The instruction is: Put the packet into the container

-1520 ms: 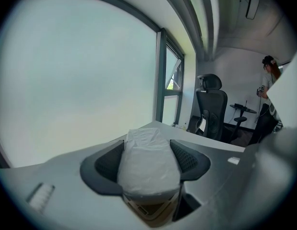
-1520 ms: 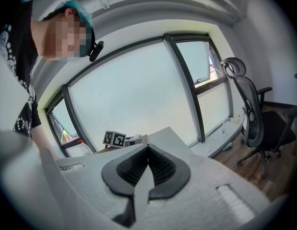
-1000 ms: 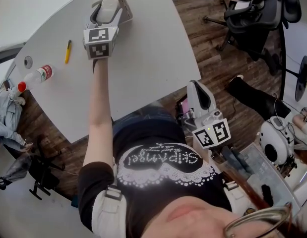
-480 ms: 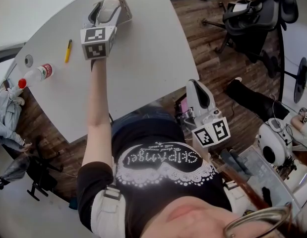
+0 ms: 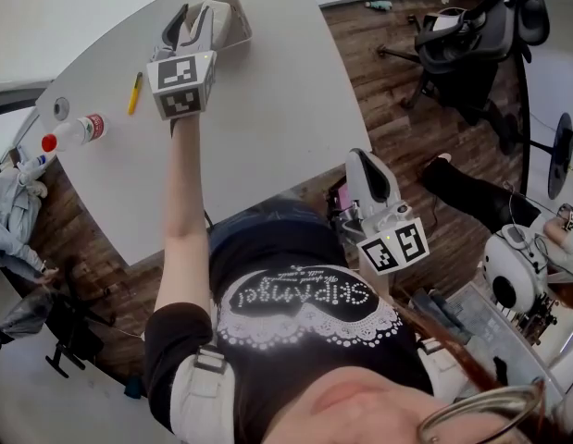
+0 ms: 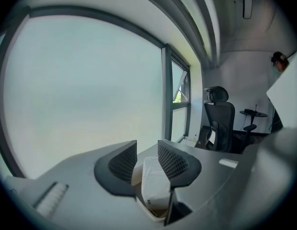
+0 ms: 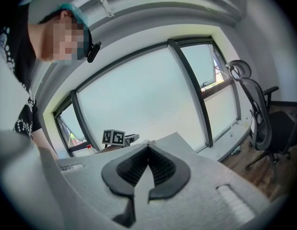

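Observation:
A white packet (image 6: 155, 186) lies inside the shallow beige container (image 6: 148, 213), which stands at the table's far edge (image 5: 238, 18). My left gripper (image 5: 193, 17) hovers just above it. In the left gripper view its jaws (image 6: 147, 150) stand apart; they have just been closing, with nothing pressed between them, and the packet shows below and beyond the gap. My right gripper (image 5: 358, 160) hangs off the table near the person's body. Its jaws (image 7: 148, 150) are shut and empty.
On the grey table (image 5: 267, 128) lie a water bottle with a red cap (image 5: 73, 133), a yellow pen (image 5: 135, 92) and a round grommet (image 5: 61, 109). A black office chair (image 5: 471, 35) stands on the wood floor to the right. Another chair (image 6: 219, 123) stands by the window.
My left gripper has lifted off the container, drifting slightly left in the head view, and a dark finger now shows beside it. The right gripper has stayed put.

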A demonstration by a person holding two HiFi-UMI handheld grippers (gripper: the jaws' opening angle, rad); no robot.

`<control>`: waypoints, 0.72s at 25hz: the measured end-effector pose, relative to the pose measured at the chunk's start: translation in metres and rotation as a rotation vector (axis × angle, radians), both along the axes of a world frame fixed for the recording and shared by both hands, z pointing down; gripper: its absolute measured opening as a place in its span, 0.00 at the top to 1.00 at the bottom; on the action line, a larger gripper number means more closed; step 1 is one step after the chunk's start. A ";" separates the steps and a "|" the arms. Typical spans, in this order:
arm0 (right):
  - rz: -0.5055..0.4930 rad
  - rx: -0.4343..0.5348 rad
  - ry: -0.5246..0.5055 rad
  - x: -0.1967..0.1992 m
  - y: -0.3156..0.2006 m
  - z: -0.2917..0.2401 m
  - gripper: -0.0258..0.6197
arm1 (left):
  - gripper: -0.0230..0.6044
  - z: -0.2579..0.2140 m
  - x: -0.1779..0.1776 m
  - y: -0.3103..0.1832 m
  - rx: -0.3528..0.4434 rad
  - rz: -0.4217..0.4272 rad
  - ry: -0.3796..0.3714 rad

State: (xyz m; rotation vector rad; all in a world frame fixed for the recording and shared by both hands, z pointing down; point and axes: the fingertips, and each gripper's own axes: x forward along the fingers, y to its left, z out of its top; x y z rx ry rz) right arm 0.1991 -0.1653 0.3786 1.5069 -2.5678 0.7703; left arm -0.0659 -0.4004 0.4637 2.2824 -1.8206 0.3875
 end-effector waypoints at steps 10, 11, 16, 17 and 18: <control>-0.023 0.035 -0.007 -0.008 0.008 -0.012 0.96 | 0.97 -0.023 -0.004 0.014 0.020 -0.001 0.008; -0.025 0.038 -0.007 -0.008 0.008 -0.014 0.96 | 0.97 -0.025 -0.003 0.016 0.022 0.001 0.007; -0.050 0.060 -0.009 -0.014 0.007 -0.020 0.96 | 0.97 -0.053 -0.003 0.032 0.075 0.006 0.013; -0.060 0.064 -0.011 -0.016 0.007 -0.021 0.96 | 0.97 -0.061 -0.004 0.037 0.089 0.001 0.015; -0.070 0.066 -0.014 -0.018 0.006 -0.022 0.96 | 0.97 -0.069 -0.006 0.041 0.106 -0.006 0.018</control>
